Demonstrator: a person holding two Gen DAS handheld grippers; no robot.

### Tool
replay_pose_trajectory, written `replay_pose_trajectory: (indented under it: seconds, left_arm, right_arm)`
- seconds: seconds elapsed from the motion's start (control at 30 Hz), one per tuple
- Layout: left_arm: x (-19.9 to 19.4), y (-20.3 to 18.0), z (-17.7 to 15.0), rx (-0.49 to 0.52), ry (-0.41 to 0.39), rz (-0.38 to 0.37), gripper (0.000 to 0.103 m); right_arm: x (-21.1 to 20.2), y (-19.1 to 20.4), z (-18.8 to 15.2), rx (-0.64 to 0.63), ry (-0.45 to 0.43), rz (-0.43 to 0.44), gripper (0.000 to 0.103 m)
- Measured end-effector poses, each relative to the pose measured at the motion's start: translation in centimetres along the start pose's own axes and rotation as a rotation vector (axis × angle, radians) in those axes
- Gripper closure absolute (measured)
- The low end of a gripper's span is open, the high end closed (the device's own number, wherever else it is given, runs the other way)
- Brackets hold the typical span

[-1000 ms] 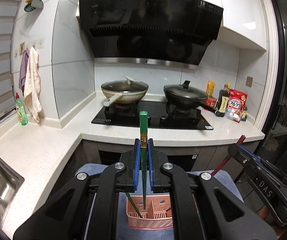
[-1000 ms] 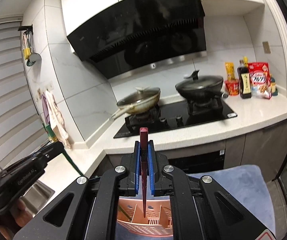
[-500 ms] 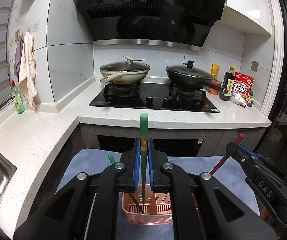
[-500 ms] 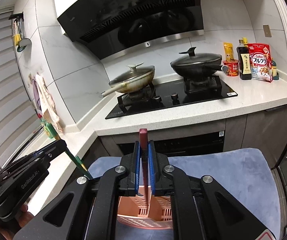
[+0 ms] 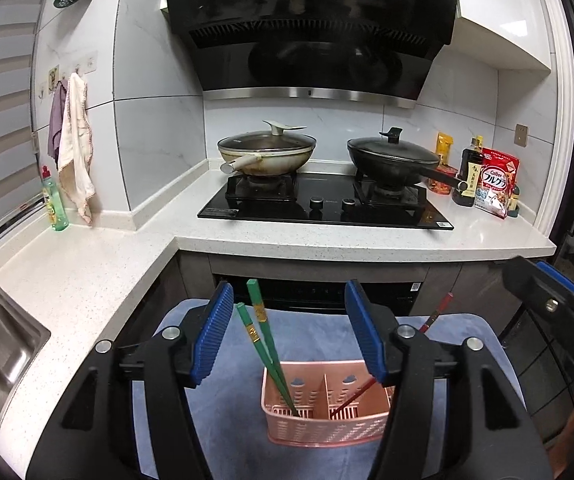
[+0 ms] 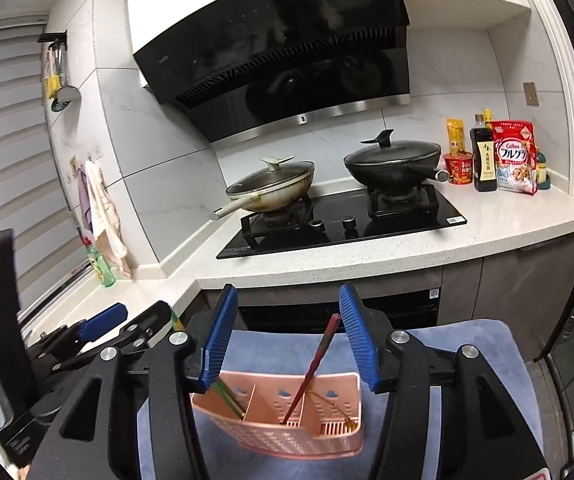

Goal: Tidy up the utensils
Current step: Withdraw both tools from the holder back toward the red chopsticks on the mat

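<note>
I'm working over the blue mat [image 5: 223, 432], and the pink utensil caddy [image 5: 327, 430] that stands on it is my landmark for everything here. Both claws hang above the caddy with their blue pads spread wide and nothing between them: the left claw [image 5: 289, 334] over its left part, the right claw [image 6: 283, 338] over its middle. As I judge it, the step in hand is the release and pull-away, and to do it well I would lift each claw straight up from the caddy, keeping the pads clear of the leaning sticks, since a sideways brush could tip them out or drag the light caddy across the mat. The caddy is split by upright dividers. In its left compartment stand the two green chopsticks [image 5: 265, 344], tips down, tops leaning left and away from the caddy. One compartment over stands the dark red chopstick [image 6: 314, 364], tip down and leaning right. The right wrist view also shows something thin and yellowish lying in the rightmost compartment, which I cannot identify. I see no loose utensils on the mat around the caddy.
</note>
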State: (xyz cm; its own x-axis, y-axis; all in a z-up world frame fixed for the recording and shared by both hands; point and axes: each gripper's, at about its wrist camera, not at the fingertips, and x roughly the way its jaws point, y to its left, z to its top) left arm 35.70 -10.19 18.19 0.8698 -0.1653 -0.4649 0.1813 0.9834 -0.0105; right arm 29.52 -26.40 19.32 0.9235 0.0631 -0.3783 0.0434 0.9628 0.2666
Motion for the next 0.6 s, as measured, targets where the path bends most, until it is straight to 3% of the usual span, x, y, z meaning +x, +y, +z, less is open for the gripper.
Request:
replay_pose_trajectory:
  seconds: [0.3,0.43,0.6]
  left_arm:
    - [-3.9,0.9,-2.5,0.004,0.023,0.035,0.037]
    - [-5.9,2.0,-5.2,-0.018,0.075,0.039,0.030]
    - [-8.0,3.3,-10.5,-0.008,0.149,0.082,0.030]
  right_arm:
    - [-5.5,0.9,-3.5,-0.027,0.046,-0.016,0.051]
    - [-8.1,0.8,-7.1,-0.026,0.104,-0.026,0.051]
    - [-10.6,1.2,-13.2,-0.066,0.193,-0.053,0.051]
